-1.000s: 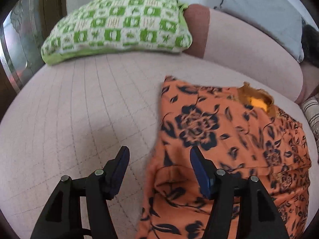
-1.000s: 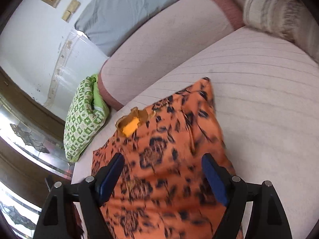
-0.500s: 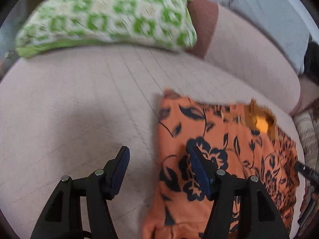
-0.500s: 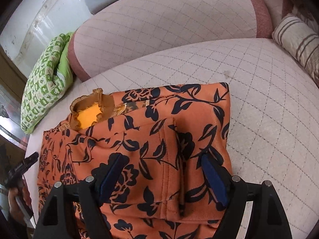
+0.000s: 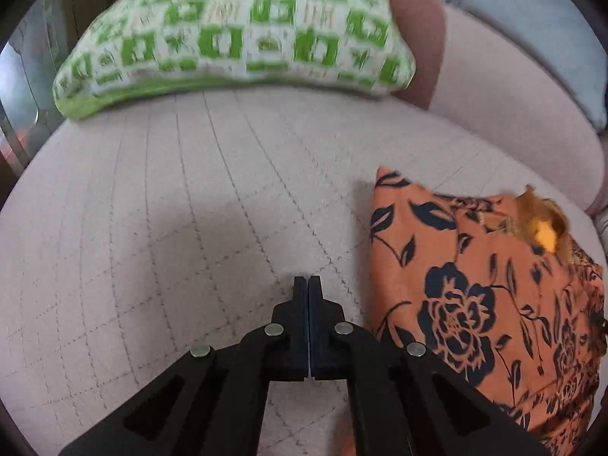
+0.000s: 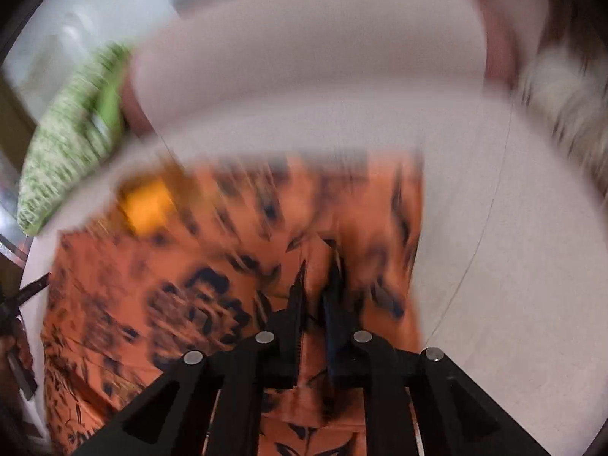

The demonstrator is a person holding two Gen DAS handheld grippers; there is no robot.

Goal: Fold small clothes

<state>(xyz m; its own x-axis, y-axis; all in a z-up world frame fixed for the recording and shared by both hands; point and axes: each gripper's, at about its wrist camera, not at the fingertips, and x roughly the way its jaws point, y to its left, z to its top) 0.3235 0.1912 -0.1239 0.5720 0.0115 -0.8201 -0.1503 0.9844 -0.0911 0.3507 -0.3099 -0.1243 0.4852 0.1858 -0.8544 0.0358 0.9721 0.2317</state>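
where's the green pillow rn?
Left wrist view: green pillow lies top left on the pink sofa, against the backrest, apart from the orange garment.

1. Quilted cushion (image 5: 190, 228): bare stretch left of the garment (image 5: 475, 304), passable
2. Green pillow (image 5: 235, 30) blocks the far edge
3. Backrest (image 5: 513, 106) walls the rear

Orange garment (image 5: 475, 296) with dark floral print; lying flat, partly folded.
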